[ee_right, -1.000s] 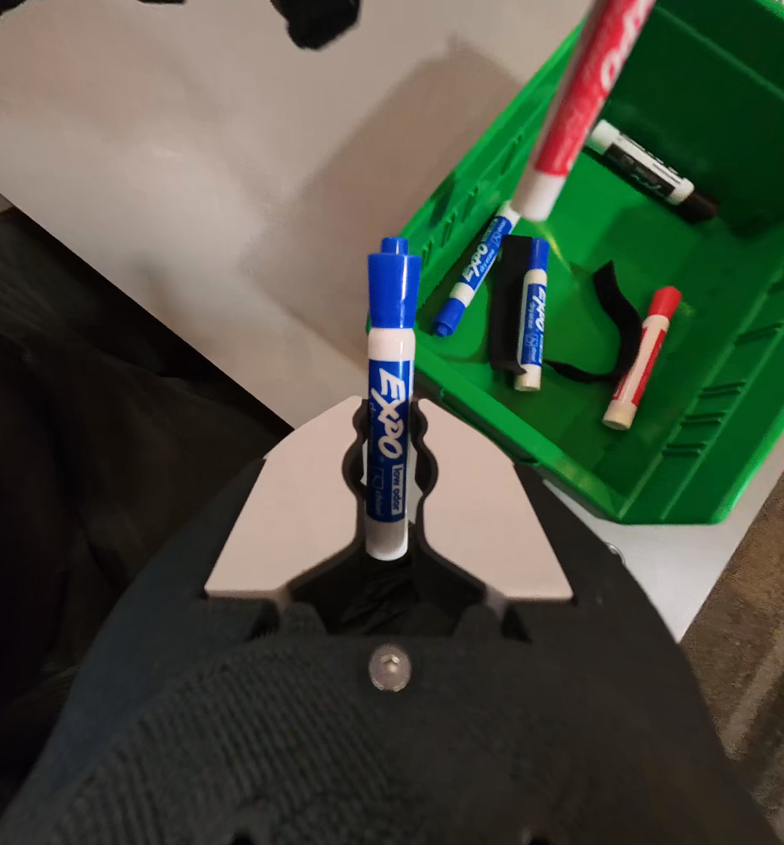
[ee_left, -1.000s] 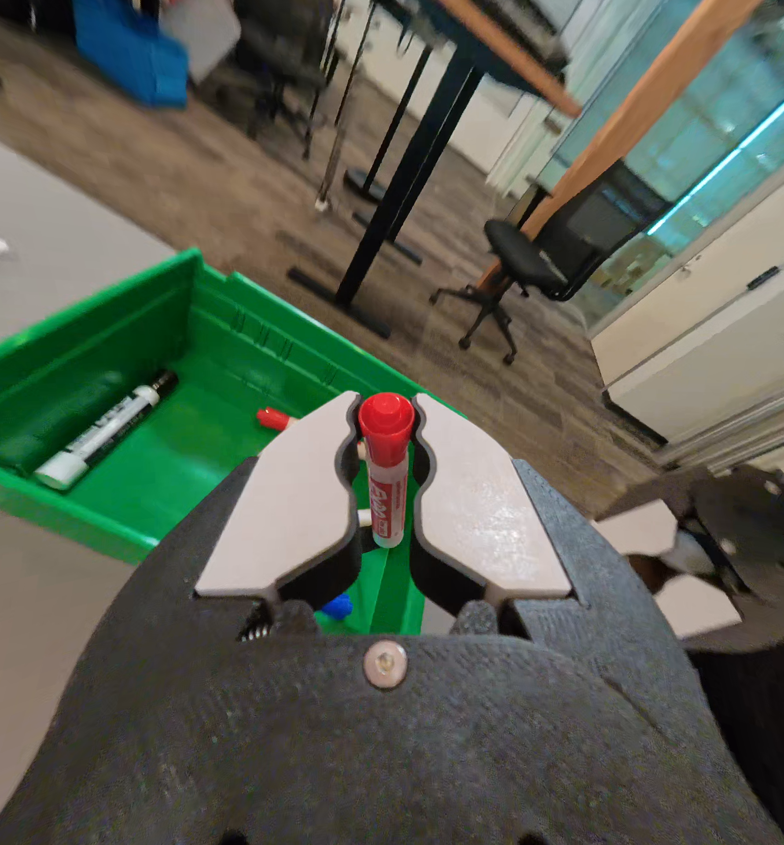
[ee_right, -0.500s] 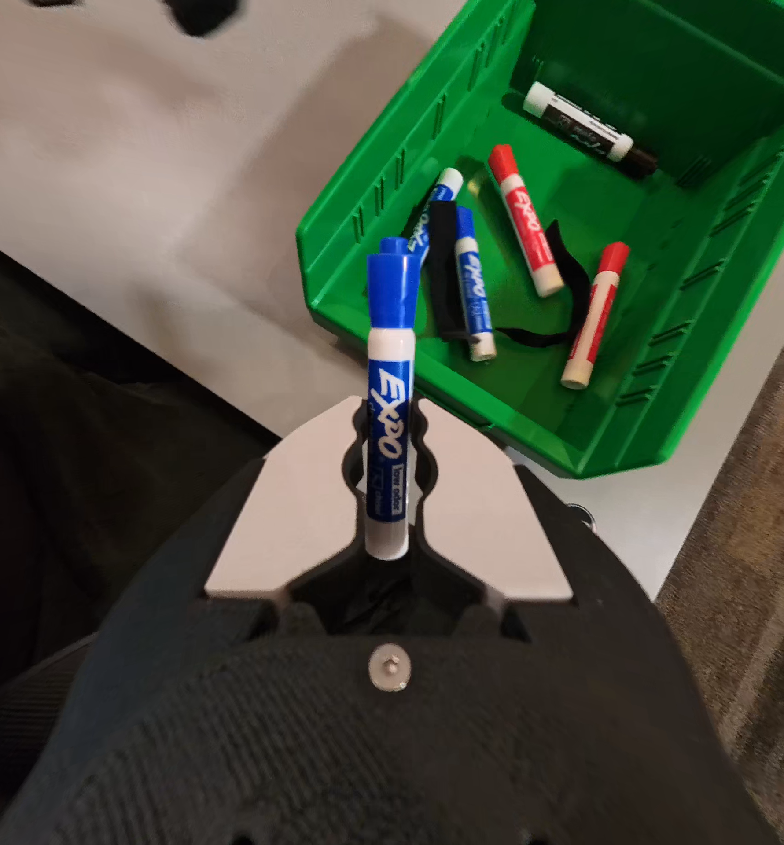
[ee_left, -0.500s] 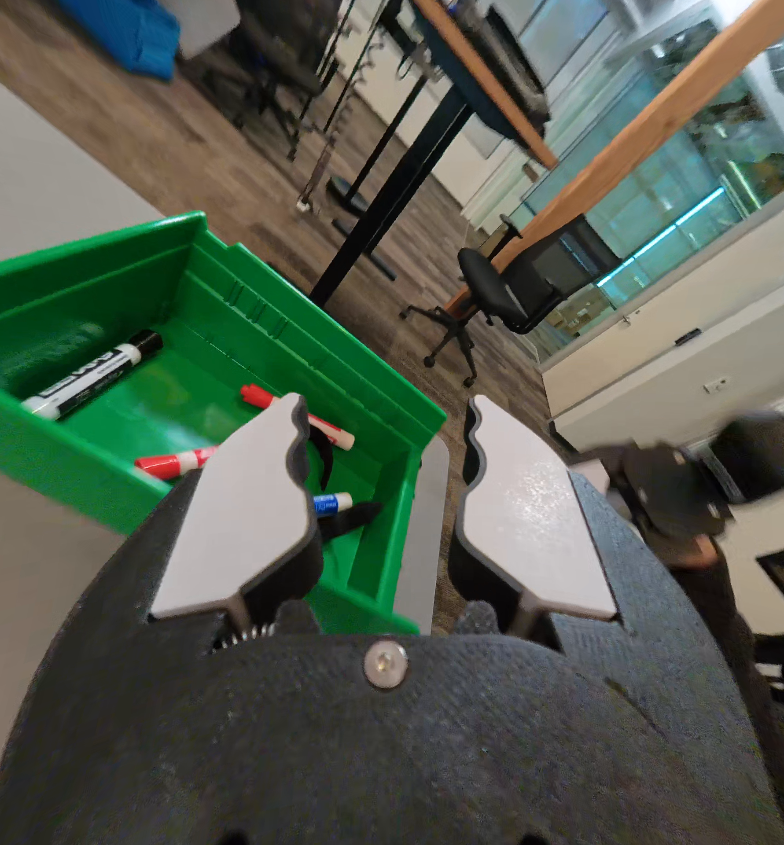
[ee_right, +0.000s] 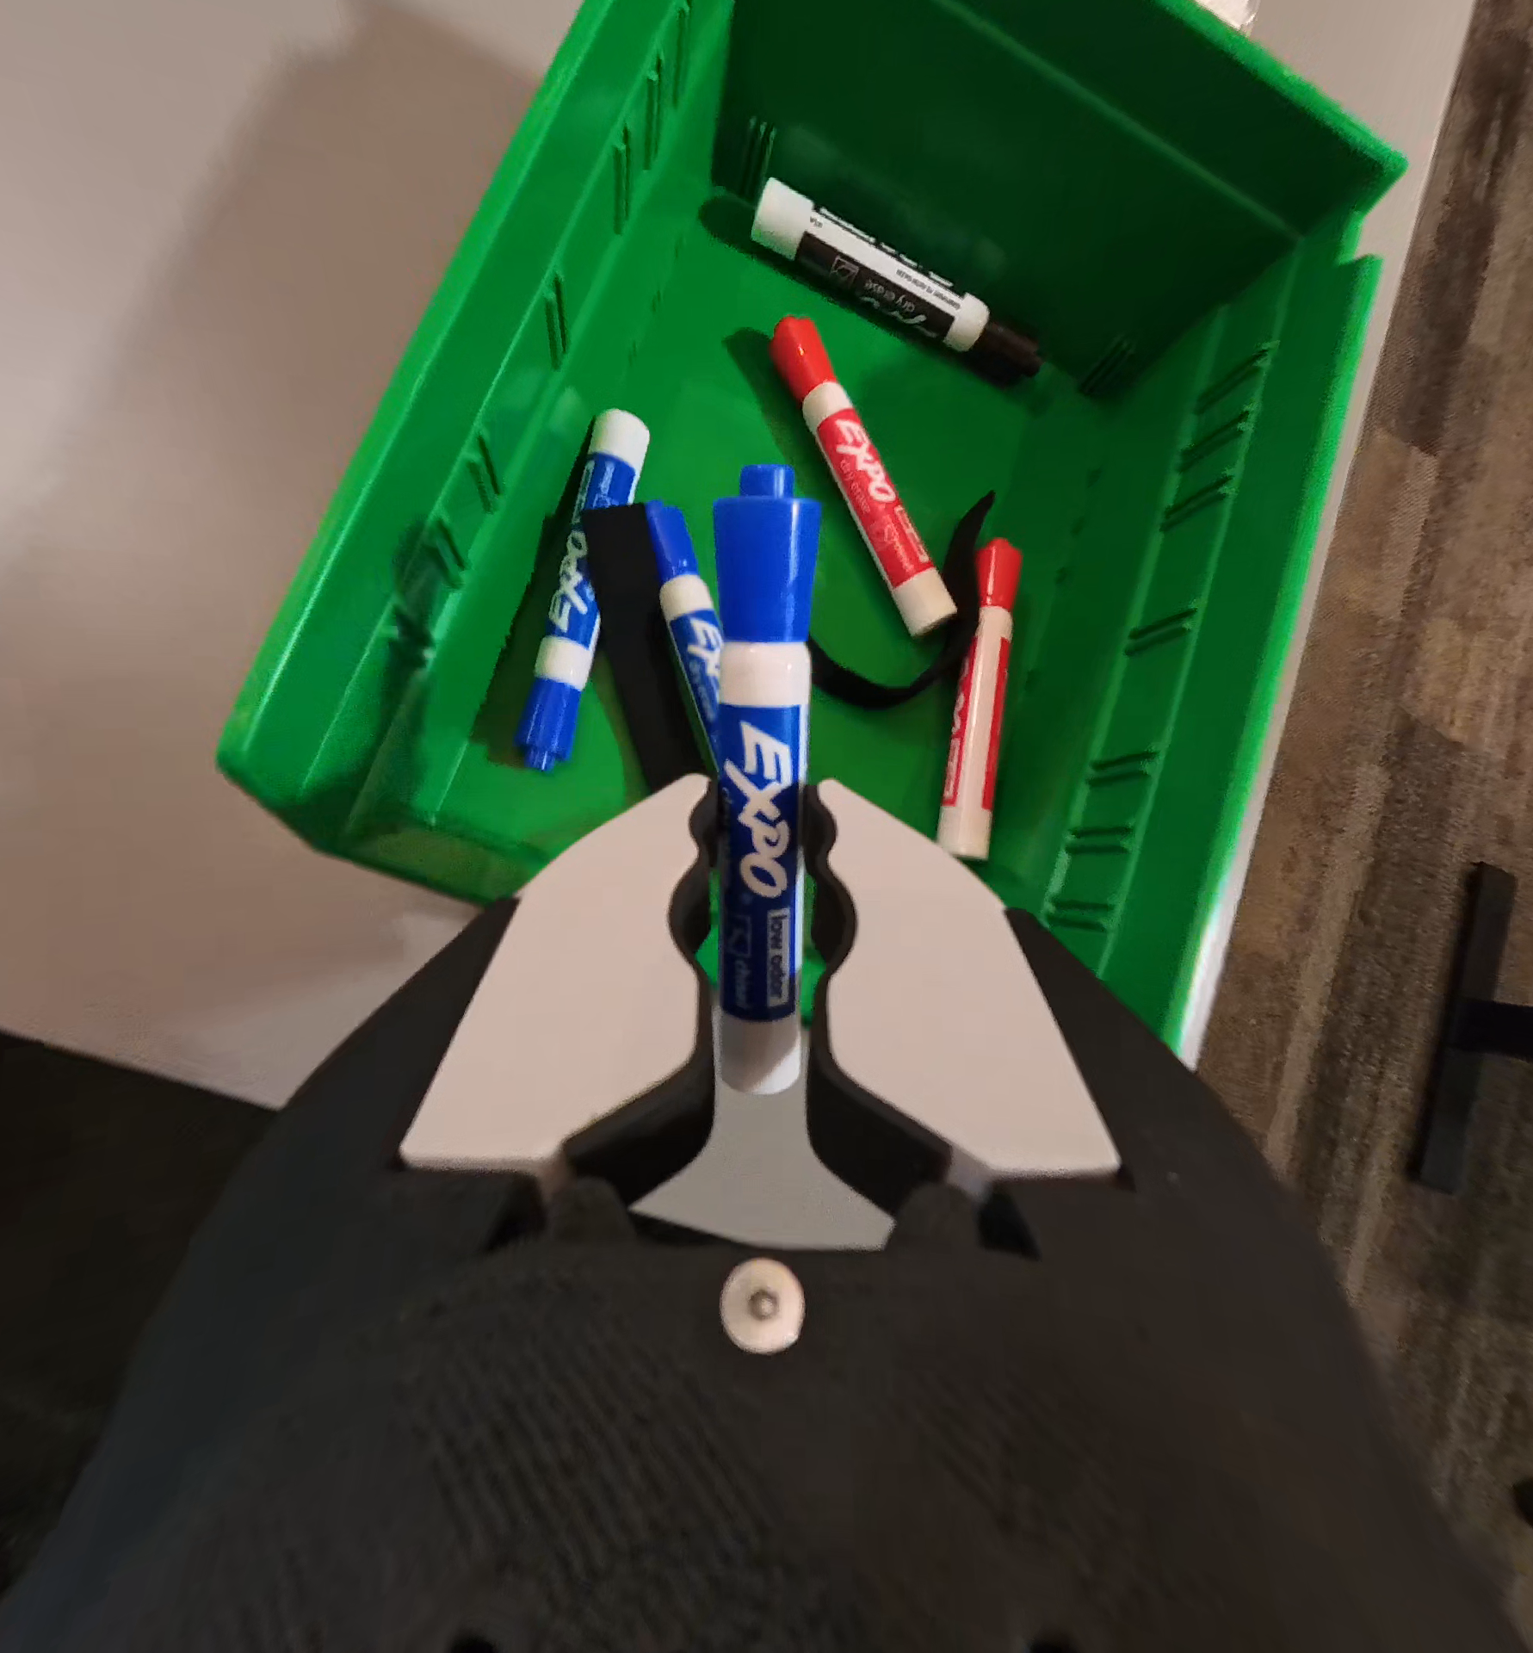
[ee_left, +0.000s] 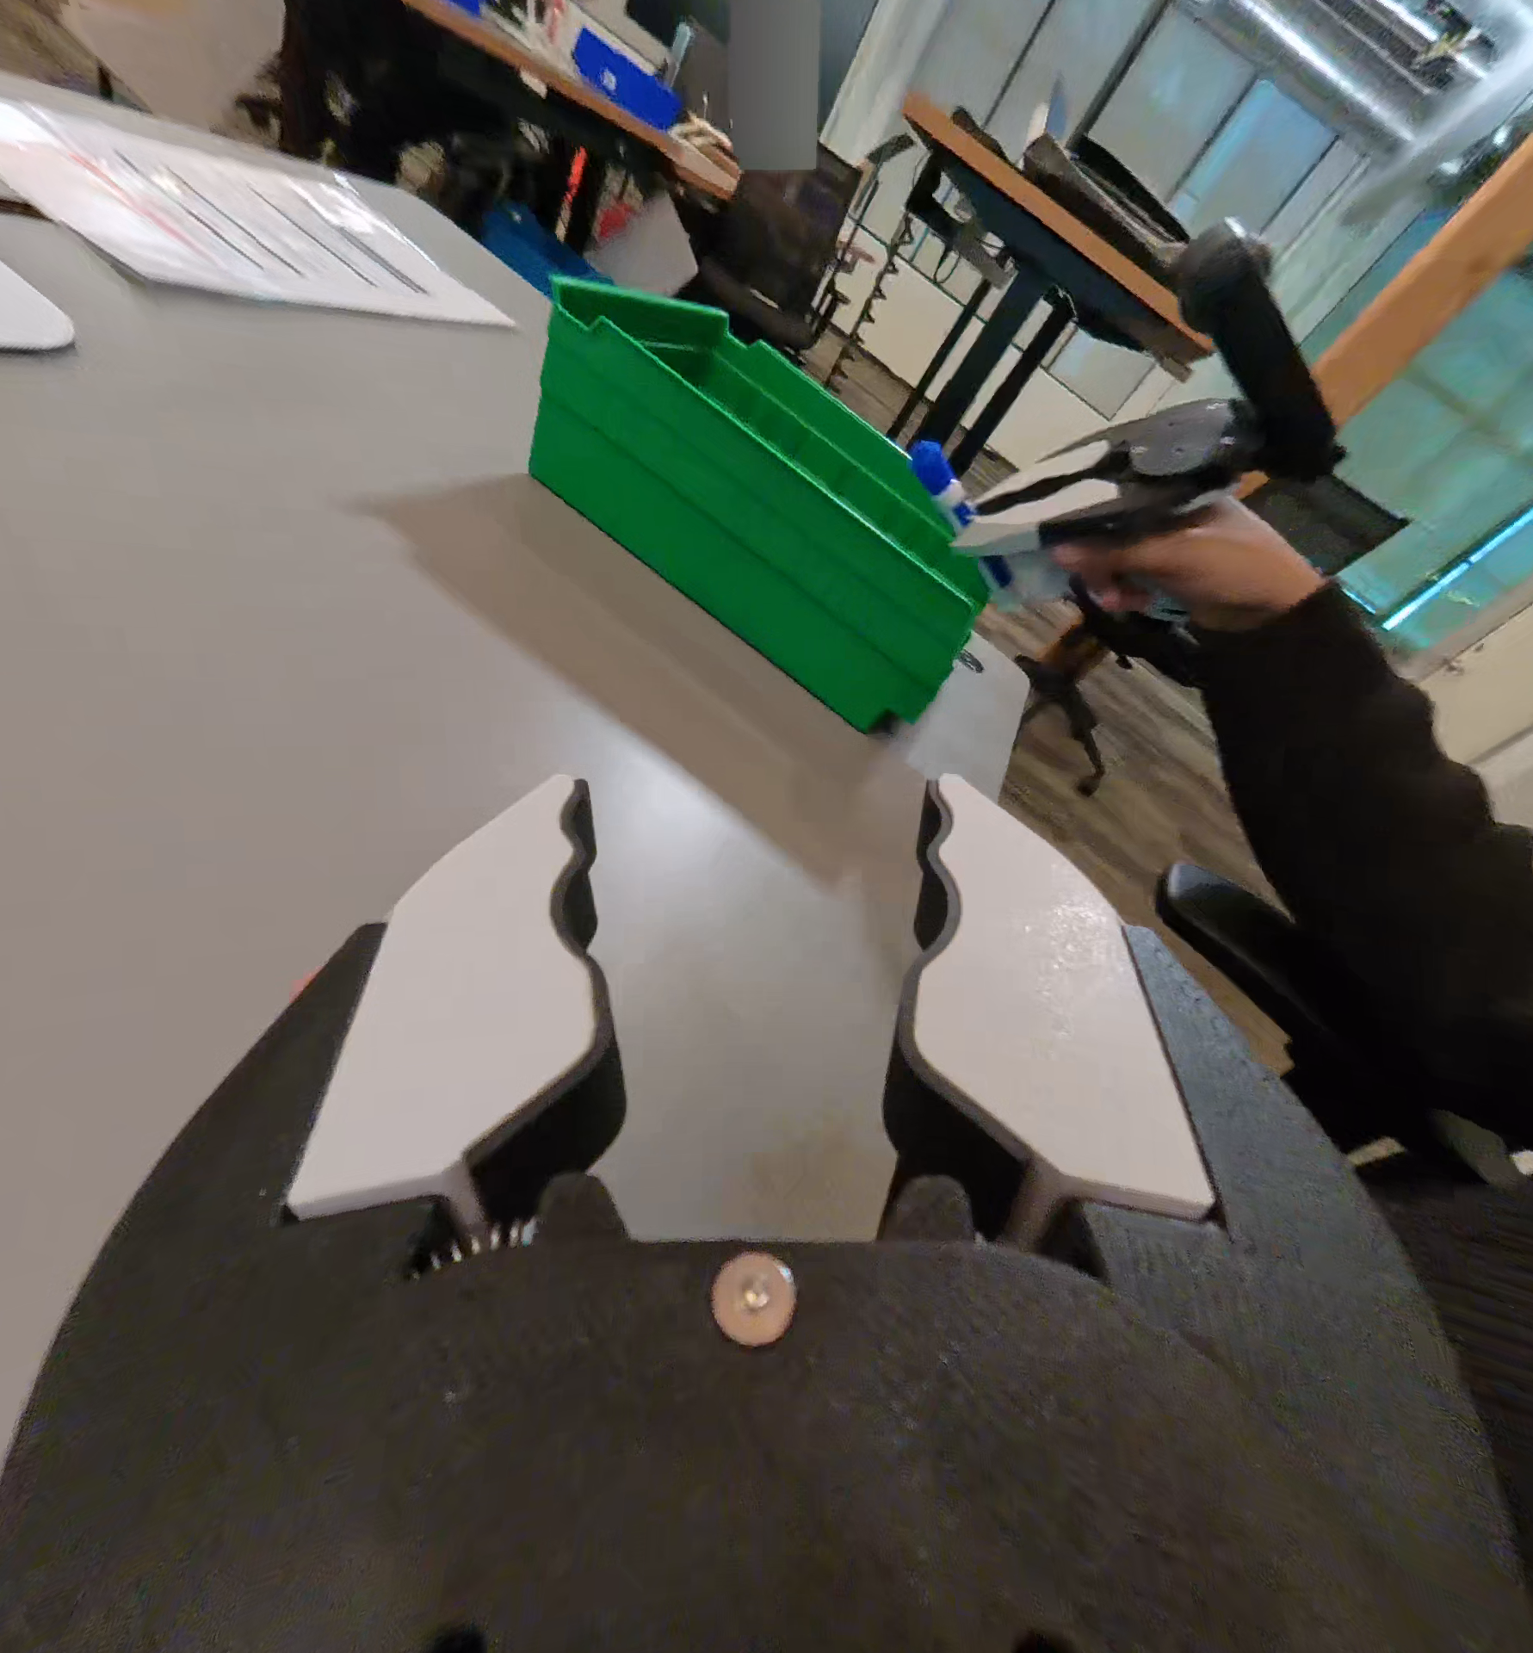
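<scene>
The right gripper (ee_right: 764, 792) is clamped on a blue marker (ee_right: 762, 716), cap end forward, and hangs over the near end of the green bin (ee_right: 1192, 626) without touching it. In the bin lie two blue markers (ee_right: 570, 590), two red markers (ee_right: 861, 474), a black marker (ee_right: 888, 273) at the far end and a black strap (ee_right: 888, 689). The left gripper (ee_left: 753, 796) holds nothing, its jaws wide apart above the bare grey table (ee_left: 208, 626), well apart from the bin. Papers (ee_left: 208, 224) lie at the table's far side.
</scene>
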{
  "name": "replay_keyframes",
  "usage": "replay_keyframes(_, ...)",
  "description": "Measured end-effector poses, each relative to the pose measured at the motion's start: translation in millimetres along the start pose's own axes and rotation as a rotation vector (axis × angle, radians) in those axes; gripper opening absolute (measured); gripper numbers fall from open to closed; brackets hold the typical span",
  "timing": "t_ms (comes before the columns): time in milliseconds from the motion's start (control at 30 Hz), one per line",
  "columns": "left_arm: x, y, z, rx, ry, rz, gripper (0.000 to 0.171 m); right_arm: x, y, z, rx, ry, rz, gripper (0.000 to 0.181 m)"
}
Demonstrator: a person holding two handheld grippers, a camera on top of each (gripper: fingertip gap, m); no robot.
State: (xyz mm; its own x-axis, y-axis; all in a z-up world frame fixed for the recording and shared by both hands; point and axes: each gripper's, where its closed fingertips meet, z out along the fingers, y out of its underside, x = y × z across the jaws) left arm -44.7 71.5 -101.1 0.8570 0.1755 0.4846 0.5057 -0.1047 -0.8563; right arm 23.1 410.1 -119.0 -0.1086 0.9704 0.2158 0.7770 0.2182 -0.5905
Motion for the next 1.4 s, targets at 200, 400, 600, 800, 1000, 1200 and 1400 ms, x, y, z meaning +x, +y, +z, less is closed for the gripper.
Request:
replay_keyframes(200, -17.9, 26.6, -23.5, -0.050, -0.144, 0.068, 0.071, 2.1, -16.0, 35.3, -0.044, -0.045, 0.003, 0.018)
replay_keyframes(400, -32.9, 25.0, -54.0, 0.015, -0.255, 0.034, 0.074, 10.6, -43.8, 43.8, -0.005, -0.029, 0.014, 0.034)
replay_keyframes(600, -44.6, 23.0, -68.0, 0.048, -0.295, -0.002, 0.072, 20.2, -93.4, 6.5, 0.179, 0.088, -0.017, 0.038)
replay_keyframes(800, -43.7, 23.1, -60.8, 0.027, -0.292, 0.032, 0.072, -22.5, -157.6, -72.8, 0.516, 0.062, -0.067, 0.031)
replay_keyframes(1000, -44.0, 11.9, -49.6, 0.039, -0.294, 0.095, 0.068, -128.5, -188.8, -120.6, 0.723, -0.247, -0.115, 0.034)
replay_keyframes(1200, -45.7, -78.4, -111.3, 0.384, -0.467, 0.252, 0.059, -222.8, -176.8, -104.2, 0.701, -0.460, -0.191, 0.034)
replay_keyframes(1400, -122.0, -144.1, -308.5, 0.652, -1.125, 0.206, 0.082, -275.2, -146.1, -53.2, 0.634, -0.592, -0.197, 0.033)
